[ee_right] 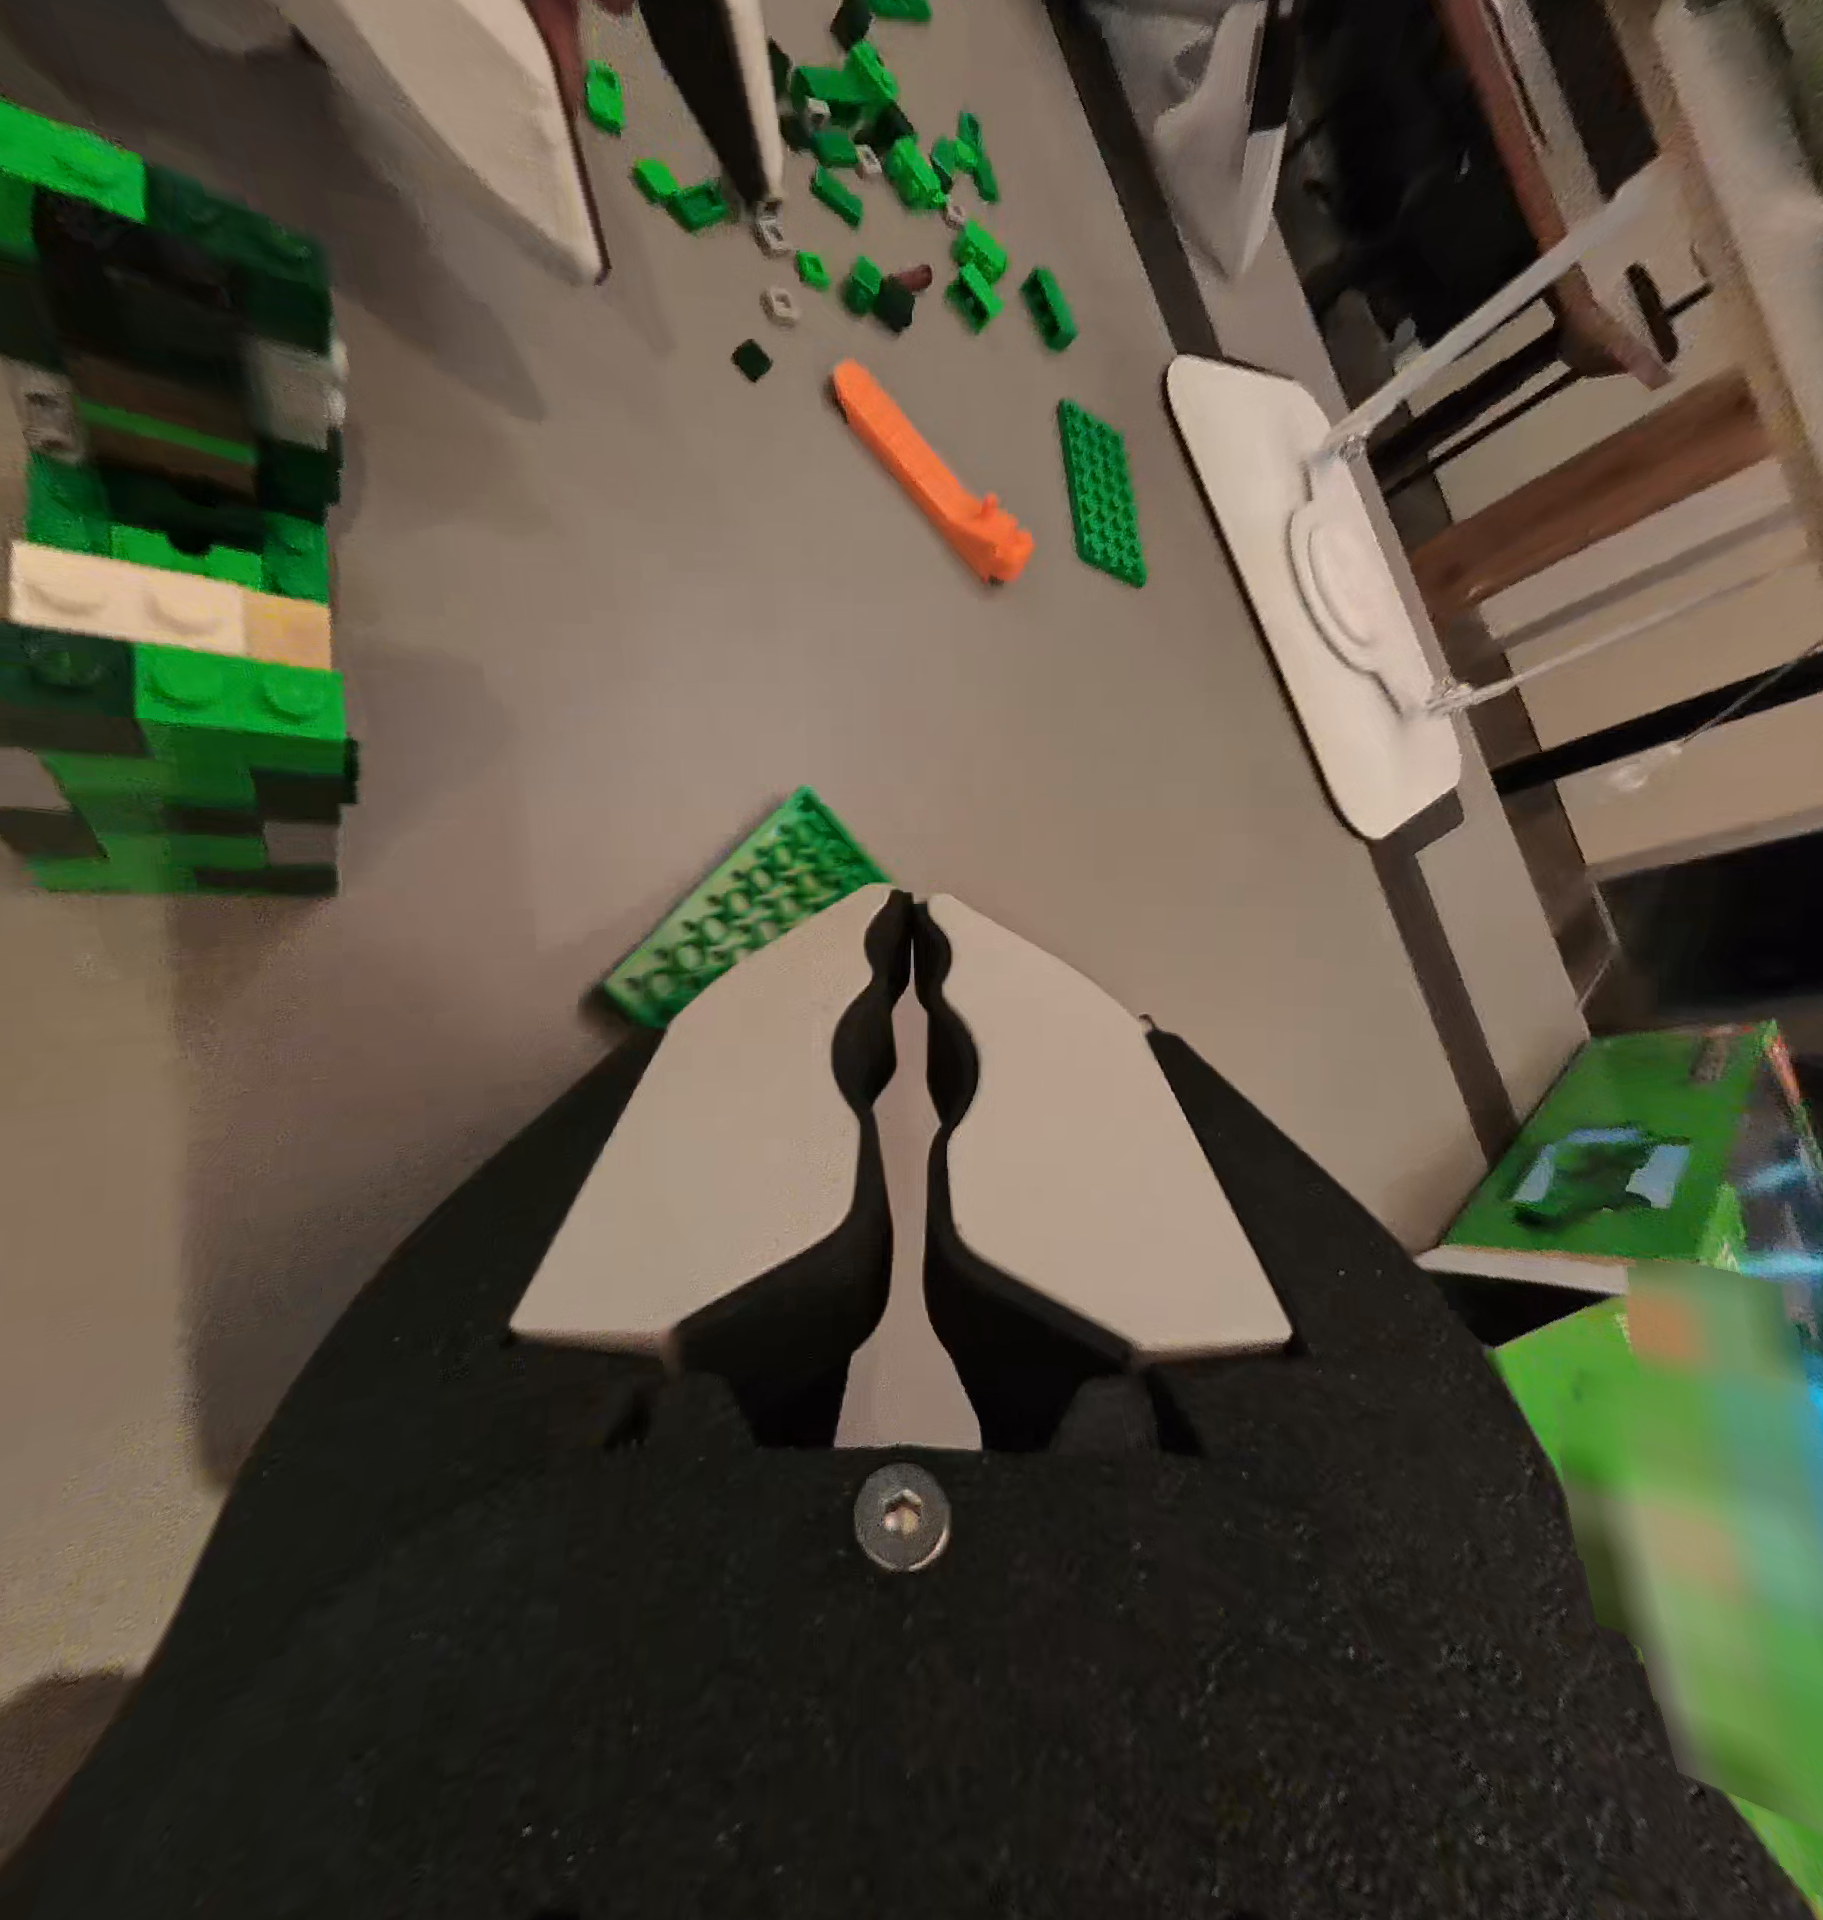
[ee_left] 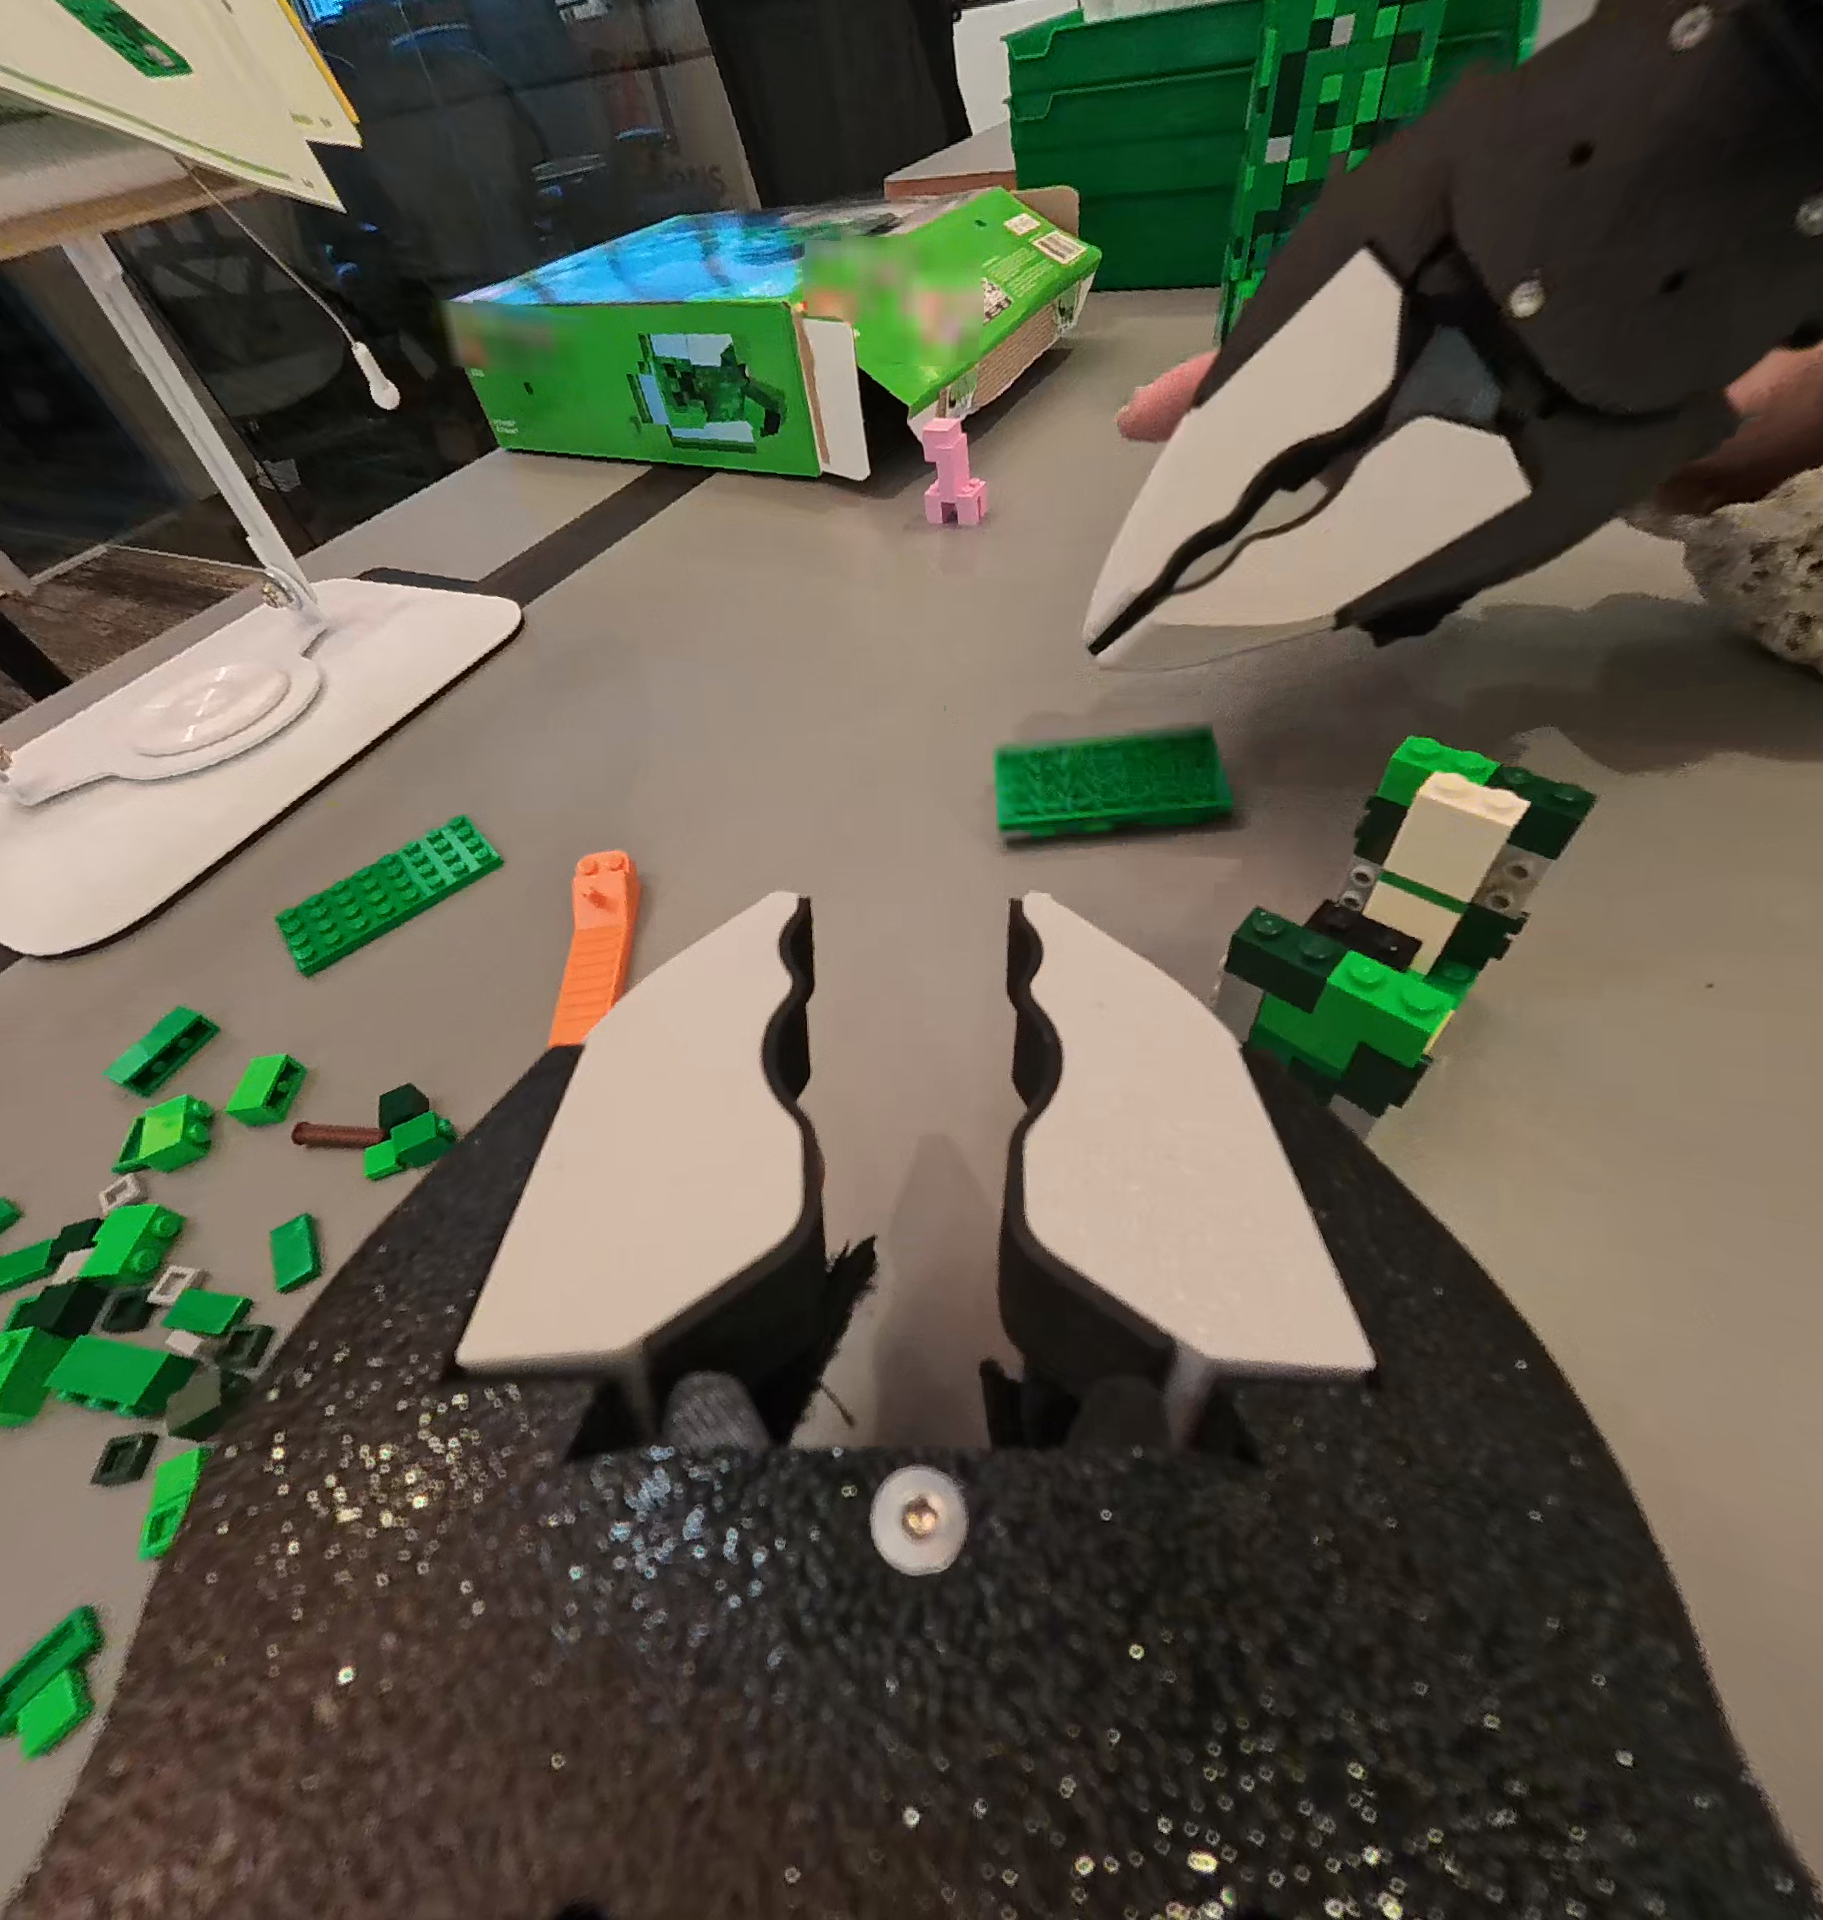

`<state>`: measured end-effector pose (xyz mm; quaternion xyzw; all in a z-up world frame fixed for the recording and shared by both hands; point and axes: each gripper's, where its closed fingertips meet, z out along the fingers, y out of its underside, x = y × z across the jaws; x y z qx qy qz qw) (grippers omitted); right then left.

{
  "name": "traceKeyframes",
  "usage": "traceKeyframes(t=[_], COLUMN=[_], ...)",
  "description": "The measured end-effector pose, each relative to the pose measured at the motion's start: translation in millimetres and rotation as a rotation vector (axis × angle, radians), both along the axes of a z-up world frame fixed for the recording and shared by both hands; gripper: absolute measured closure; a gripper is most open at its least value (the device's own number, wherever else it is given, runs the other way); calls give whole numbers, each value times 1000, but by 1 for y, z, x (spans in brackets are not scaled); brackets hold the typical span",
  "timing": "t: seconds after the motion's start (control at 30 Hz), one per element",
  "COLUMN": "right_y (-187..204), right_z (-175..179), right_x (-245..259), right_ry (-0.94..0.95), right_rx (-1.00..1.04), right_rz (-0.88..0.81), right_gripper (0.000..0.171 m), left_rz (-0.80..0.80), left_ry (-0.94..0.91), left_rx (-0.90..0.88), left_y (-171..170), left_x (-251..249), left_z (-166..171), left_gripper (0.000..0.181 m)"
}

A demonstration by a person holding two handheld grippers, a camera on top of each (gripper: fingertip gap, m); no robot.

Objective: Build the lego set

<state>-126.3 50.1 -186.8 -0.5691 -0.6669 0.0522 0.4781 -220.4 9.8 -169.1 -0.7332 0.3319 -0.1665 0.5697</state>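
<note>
A partly built green, white and black lego model (ee_left: 1406,935) stands on the grey table at the right; it also shows at the left of the right wrist view (ee_right: 159,520). An upside-down green plate (ee_left: 1109,779) lies flat beside it. My right gripper (ee_left: 1099,639) is shut and empty, its tip just above this plate (ee_right: 751,904) in its own view (ee_right: 912,904). My left gripper (ee_left: 912,914) is open and empty, above bare table short of the plate. Its fingers (ee_right: 502,135) show at the top of the right wrist view.
A studded green plate (ee_left: 387,894) and an orange brick separator (ee_left: 600,945) lie at the left, with several loose green bricks (ee_left: 107,1299) nearer. A pink figure (ee_left: 951,468), an open green box (ee_left: 678,384), green bins (ee_left: 1125,156) and a white stand base (ee_left: 211,727) lie farther back. Left tips to right tips: about 11 cm. Measured from the fingertips, the orange brick separator (ee_left: 600,945) is 10 cm or so from the left gripper and 15 cm from the right. Seen from the right wrist view (ee_right: 940,476) as well.
</note>
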Motion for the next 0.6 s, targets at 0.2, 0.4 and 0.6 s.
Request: traceKeyframes(t=[0.2,0.4,0.6], right_y=[-4,-18,-24], right_z=[-15,-28,-43], right_x=[0,0,-4], right_ry=[10,36,-59], right_rx=[-191,-622,-620], right_rz=[-18,-160,-244], right_gripper=[164,105,120], left_rz=[6,13,13], left_ry=[16,9,18], left_rx=[10,12,12], left_y=[1,1,1], left_x=[0,-2,-2], left_z=[-1,0,-1], left_gripper=[147,148,149])
